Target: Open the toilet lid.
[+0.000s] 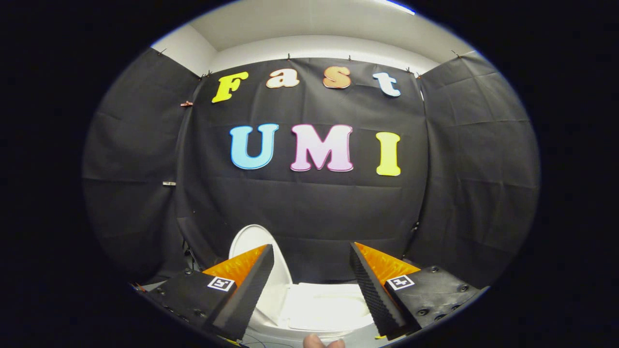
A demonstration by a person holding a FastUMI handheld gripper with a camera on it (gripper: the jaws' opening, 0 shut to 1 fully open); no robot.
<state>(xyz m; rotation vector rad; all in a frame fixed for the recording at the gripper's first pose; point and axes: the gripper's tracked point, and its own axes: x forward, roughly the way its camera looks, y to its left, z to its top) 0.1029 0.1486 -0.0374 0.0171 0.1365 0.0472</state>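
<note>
While the gripper (pixel 312 256) hangs above the fixture with its two fingers spread wide and holding nothing, a white toilet (pixel 319 309) sits low in the booth, just ahead of and below the fingertips. Its lid (pixel 251 241) stands raised and tilted, rising behind the left finger and leaning toward the black cloth wall (pixel 309 203) beyond. The open seat area shows in the gap between the fingers. At the near edge, below the toilet, the tips of a person's fingers (pixel 323 342) poke into view. Thin cables (pixel 186 251) hang beside the lid at the cloth.
</note>
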